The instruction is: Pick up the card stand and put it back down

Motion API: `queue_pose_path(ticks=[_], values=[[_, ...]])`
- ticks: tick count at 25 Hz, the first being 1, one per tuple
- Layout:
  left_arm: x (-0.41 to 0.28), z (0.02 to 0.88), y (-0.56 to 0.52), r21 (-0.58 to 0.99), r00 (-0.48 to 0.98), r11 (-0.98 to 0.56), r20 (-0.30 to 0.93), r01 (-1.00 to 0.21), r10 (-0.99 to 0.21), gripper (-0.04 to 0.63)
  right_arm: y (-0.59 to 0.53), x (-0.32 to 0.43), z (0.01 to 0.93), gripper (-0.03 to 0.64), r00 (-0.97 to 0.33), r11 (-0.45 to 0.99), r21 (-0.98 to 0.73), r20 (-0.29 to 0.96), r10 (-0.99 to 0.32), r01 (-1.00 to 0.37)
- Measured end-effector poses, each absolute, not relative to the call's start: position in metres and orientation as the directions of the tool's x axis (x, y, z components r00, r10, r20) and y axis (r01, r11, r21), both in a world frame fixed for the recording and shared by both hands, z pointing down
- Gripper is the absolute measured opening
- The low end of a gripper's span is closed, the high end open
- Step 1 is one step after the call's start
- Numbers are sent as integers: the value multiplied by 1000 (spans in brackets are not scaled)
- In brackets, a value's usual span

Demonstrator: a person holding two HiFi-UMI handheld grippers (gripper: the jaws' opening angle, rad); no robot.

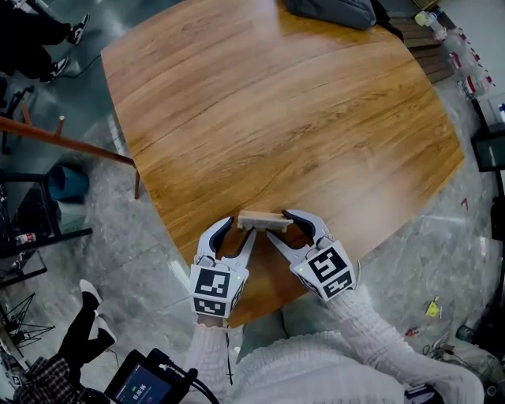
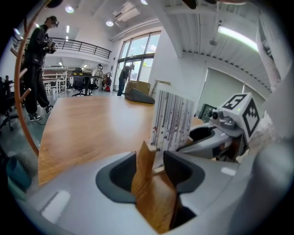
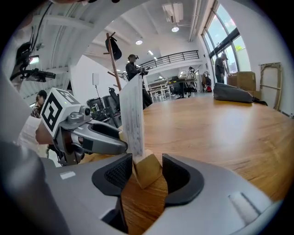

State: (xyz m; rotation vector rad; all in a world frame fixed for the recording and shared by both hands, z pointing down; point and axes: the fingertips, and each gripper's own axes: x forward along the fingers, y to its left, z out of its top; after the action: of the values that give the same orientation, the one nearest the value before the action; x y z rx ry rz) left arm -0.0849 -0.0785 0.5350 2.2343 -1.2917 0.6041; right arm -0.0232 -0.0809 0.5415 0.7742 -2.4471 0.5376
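Lighting: bright, even; ceiling lamps (image 2: 70, 9) and windows (image 2: 138, 50). Glare: soft sheen on table (image 1: 276, 118). Gripper views: fisheye-bent, dark corners, near foreground blurred.

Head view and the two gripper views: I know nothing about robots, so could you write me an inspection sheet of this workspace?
Surface: wooden table.
Job's things: card stand, upright, resting near the table's front edge.
Clutter: dark bag at the far edge.
Grippers: left gripper and right gripper both open, each with one end of the stand's base between its jaws.
Cables: black cable beside a screen device.
Surroundings: grey floor, coat stand, people standing.
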Motion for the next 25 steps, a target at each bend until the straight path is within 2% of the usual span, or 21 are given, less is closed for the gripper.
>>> queue_pose_path(ticks=[5, 18, 25], values=[[-81, 534, -81, 201, 464, -432, 571, -879, -678, 152, -84, -25, 541, 189, -696, 758, -193, 579, -425, -623], [-85, 531, -81, 169, 470, -464, 574, -870, -671, 137, -82, -28, 540, 166, -716, 764, -221, 571, -402, -606], [-86, 487, -83, 144, 463, -461, 519, -876, -719, 130, -85, -28, 499, 166, -735, 783, -195, 530, -423, -591]])
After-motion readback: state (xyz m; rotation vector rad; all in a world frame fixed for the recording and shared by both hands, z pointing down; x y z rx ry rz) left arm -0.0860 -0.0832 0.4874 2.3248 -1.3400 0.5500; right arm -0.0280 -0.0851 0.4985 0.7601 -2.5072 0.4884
